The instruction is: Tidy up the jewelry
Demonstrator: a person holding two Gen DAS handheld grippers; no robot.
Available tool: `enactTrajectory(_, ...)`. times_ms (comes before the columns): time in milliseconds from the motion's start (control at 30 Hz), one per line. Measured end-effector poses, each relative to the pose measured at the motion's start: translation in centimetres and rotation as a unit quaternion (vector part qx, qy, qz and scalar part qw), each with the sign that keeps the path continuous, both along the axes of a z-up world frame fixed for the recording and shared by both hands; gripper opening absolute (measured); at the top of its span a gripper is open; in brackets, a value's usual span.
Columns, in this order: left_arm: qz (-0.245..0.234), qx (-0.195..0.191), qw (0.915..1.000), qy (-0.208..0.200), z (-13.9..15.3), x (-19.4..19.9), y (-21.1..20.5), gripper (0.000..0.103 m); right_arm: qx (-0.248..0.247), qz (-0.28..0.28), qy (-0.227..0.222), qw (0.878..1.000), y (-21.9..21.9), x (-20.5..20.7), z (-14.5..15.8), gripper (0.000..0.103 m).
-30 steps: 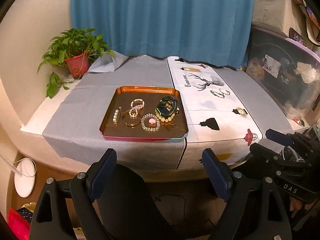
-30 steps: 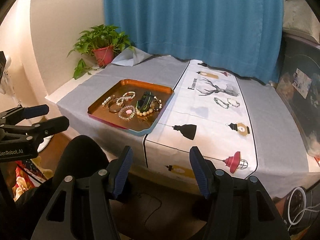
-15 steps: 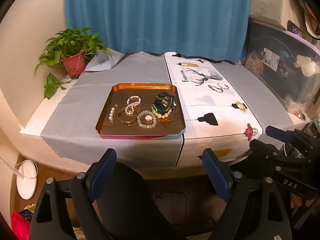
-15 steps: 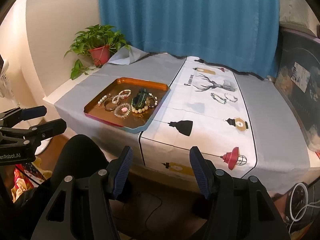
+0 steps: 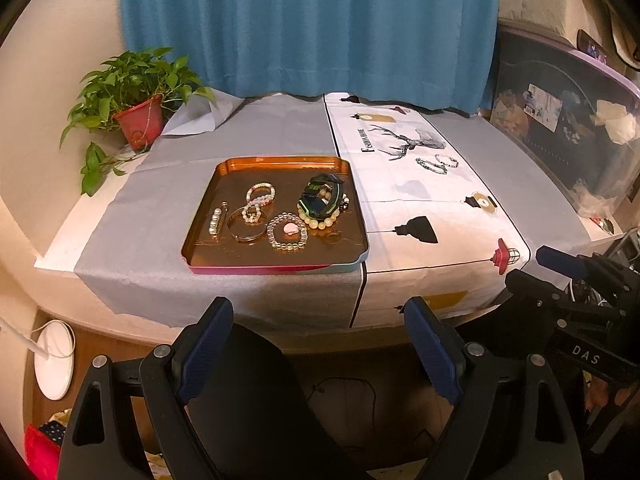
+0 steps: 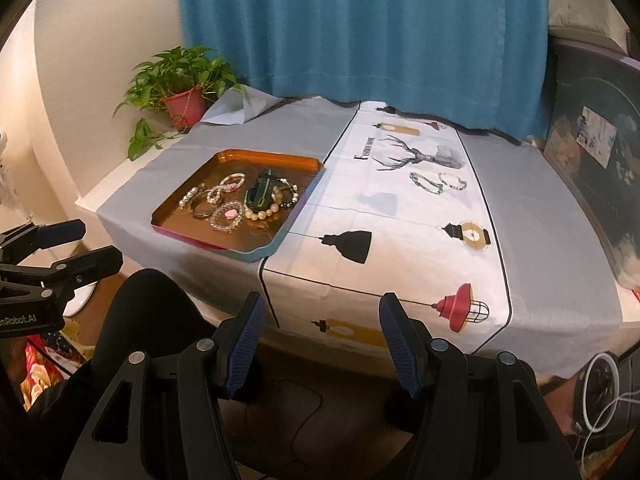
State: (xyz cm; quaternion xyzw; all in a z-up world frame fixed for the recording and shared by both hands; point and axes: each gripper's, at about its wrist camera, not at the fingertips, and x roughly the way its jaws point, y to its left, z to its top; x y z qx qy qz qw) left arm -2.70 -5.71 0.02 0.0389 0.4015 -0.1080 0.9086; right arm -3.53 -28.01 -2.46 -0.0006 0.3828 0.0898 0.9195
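Observation:
An orange tray (image 5: 206, 236) (image 6: 178, 207) sits on the grey cloth and holds several bead bracelets, a bangle and a dark green-trimmed watch (image 5: 320, 200) (image 6: 260, 194). Two small bead bracelets (image 5: 436, 164) (image 6: 438, 181) lie on the white printed runner (image 5: 424, 216) by the deer print. My left gripper (image 5: 318, 344) is open and empty, held low in front of the table's edge. My right gripper (image 6: 322, 340) is open and empty, also below the front edge. Each gripper shows at the side of the other's view (image 5: 568, 280) (image 6: 60, 248).
A potted plant (image 5: 136, 104) (image 6: 182, 92) stands at the table's back left. A blue curtain (image 5: 304, 28) hangs behind. A dark storage box (image 5: 568, 132) stands to the right. A white round object (image 5: 54, 360) lies on the floor at left.
Both views have shifted slightly: the table sits a little farther and lower in frame than a second ago. Both grippers stay open and empty.

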Motion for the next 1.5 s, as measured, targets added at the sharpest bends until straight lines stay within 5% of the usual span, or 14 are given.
enactTrajectory(633, -0.049, -0.008, 0.9984, 0.028, -0.2, 8.0, -7.4, 0.085, 0.022, -0.092, 0.020, 0.995, -10.4, 5.0, -2.6, 0.060)
enactTrajectory(933, -0.093, -0.041, 0.9932, 0.057, -2.4, 20.3, -16.0, 0.085, 0.033, -0.121, 0.034, 0.992, -18.7, 15.6, -5.0, 0.060)
enactTrajectory(1233, -0.106, 0.013, 0.9871, 0.119, -8.8, 33.5, -25.5, 0.085, 0.032, -0.110, 0.065, 0.991, -22.6, 31.0, -9.5, 0.060)
enactTrajectory(1500, -0.122, 0.036, 0.9787, 0.161, -12.7, 37.1, -27.8, 0.084, -0.045, -0.060, 0.057, 0.996, -21.2, 36.9, -12.6, 0.065)
